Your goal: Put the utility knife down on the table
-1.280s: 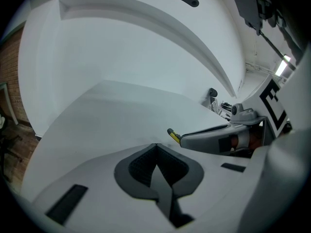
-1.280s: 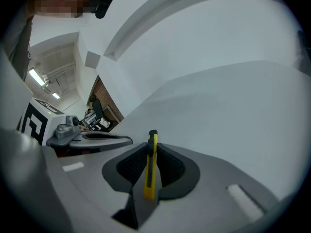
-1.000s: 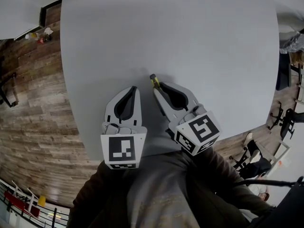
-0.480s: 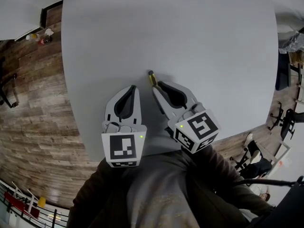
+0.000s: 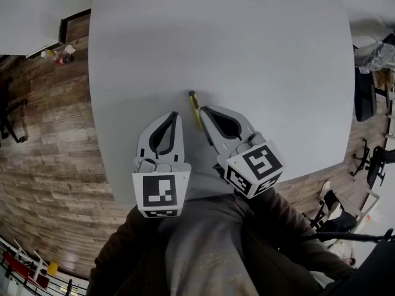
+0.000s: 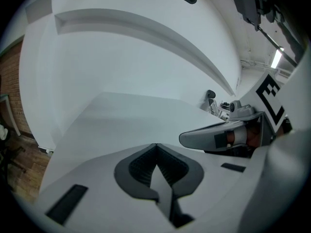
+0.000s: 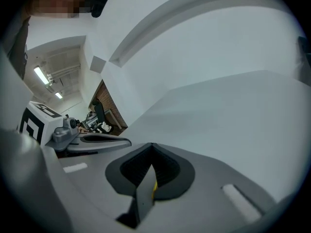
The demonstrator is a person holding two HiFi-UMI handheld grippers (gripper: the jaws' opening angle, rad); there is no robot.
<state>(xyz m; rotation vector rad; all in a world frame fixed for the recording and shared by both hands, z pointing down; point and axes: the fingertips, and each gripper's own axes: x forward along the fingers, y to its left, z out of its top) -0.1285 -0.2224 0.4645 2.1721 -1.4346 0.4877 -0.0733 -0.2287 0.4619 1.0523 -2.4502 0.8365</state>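
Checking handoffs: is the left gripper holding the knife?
No, the left gripper's jaws are shut on nothing; the knife is by the right gripper.

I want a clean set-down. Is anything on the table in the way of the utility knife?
Nothing visible is. The utility knife, clamped in the right gripper, has only bare grey table below and ahead of it. The left gripper is beside it, shut and empty, not under it.

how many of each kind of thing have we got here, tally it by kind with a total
utility knife, yellow: 1
grippers: 2 (left gripper, right gripper)
table, grey: 1
total: 4
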